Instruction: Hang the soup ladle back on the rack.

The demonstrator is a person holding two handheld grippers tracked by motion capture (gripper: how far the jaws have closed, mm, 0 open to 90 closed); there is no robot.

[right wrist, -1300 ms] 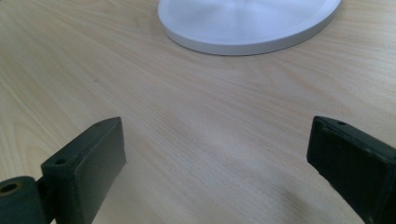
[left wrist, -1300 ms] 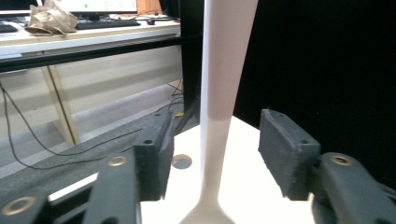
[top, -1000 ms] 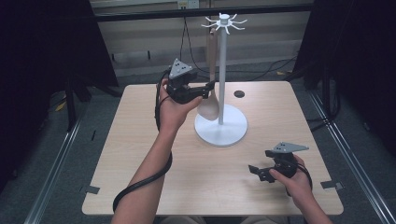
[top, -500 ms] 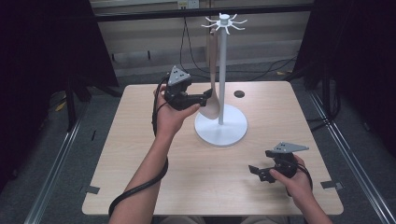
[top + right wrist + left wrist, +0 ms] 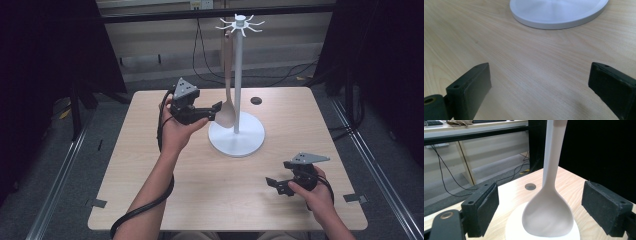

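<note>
Spoon (image 5: pixel 547 215) hangs free between the just-opened left gripper (image 5: pixel 544 212) jaws.

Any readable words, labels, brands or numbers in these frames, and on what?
None. The spoon, the stand, the table and both grippers, left and right, bear no print that can be made out. The wall fitting at the top of the high view is too small to read.

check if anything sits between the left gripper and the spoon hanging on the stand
Nothing visible does. The left gripper has just been opening, and the spoon bowl hangs free between its pads, touching neither.
</note>
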